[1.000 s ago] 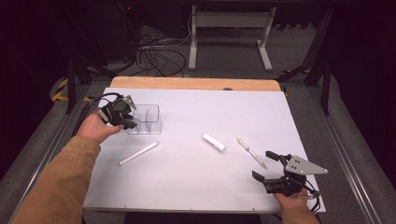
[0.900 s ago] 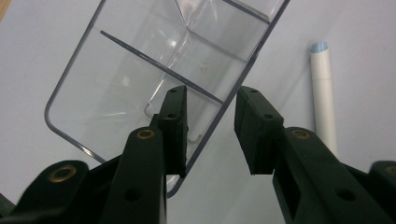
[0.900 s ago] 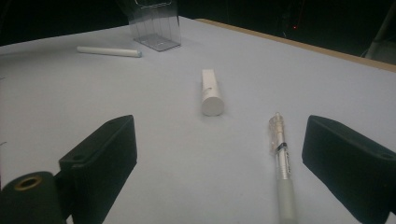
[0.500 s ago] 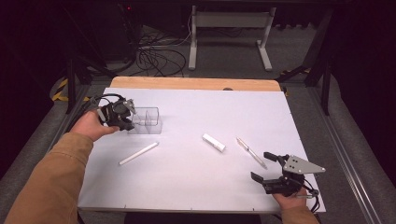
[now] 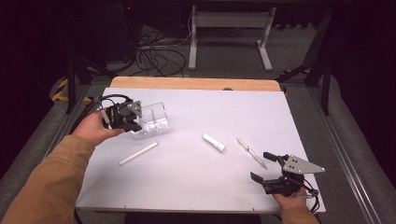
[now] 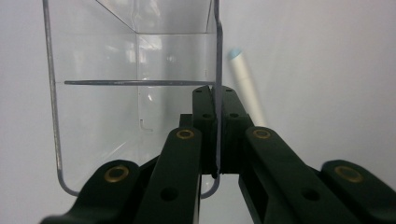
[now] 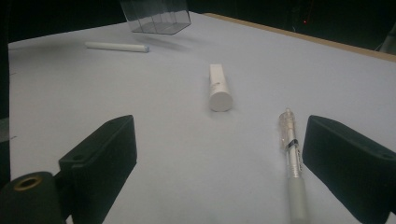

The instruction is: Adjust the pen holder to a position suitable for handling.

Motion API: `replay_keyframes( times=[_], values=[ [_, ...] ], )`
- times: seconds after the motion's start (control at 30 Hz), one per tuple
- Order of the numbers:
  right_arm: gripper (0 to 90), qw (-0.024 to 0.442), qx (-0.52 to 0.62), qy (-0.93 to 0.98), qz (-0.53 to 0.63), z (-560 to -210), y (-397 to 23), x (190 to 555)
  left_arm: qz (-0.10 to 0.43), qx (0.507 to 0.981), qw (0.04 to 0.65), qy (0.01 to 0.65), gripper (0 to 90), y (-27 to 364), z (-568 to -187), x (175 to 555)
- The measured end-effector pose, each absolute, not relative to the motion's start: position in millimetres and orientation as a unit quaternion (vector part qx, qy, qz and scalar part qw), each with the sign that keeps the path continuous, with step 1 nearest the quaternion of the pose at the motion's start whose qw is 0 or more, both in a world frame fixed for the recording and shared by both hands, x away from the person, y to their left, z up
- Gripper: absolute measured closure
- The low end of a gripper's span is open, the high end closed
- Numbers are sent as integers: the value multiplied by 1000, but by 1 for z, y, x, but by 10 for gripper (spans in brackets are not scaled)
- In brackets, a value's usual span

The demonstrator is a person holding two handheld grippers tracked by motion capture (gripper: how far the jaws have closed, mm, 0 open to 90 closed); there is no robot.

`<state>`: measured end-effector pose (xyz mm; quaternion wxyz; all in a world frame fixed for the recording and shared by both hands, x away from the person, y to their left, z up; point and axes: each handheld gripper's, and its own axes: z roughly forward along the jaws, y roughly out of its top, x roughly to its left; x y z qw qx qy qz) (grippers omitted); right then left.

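clear plastic organizer [image 5: 152,121], at the table's [image 5: 196,107] left, is being clenched by one wall in the left gripper [image 5: 126,116] and tilted off the surface for moving, while the right gripper [image 5: 271,175] is waiting released beside the pen [image 5: 250,151].

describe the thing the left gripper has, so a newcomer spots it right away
On the white table, look to the far left corner where the left gripper is. Its fingers are shut on one wall of a clear plastic organizer box, tilted off the surface. It is the one see-through, compartmented item; the others are slim white sticks and a pen.
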<state>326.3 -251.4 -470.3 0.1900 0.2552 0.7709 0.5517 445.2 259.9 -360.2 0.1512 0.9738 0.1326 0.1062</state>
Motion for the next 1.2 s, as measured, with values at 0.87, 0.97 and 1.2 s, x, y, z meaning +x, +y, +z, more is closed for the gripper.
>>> replay_keyframes(
  times=[0.87,0.97,1.2],
  values=[
    [103,192,255,771,552,-470,-252,326,27,980,195,21,873,151,-379,392],
    [103,192,254,770,552,-470,-252,326,22,982,189,13,873,143,-384,391],
    [103,191,253,771,551,-470,-252,326,18,984,179,4,872,132,-386,389]
  ],
)
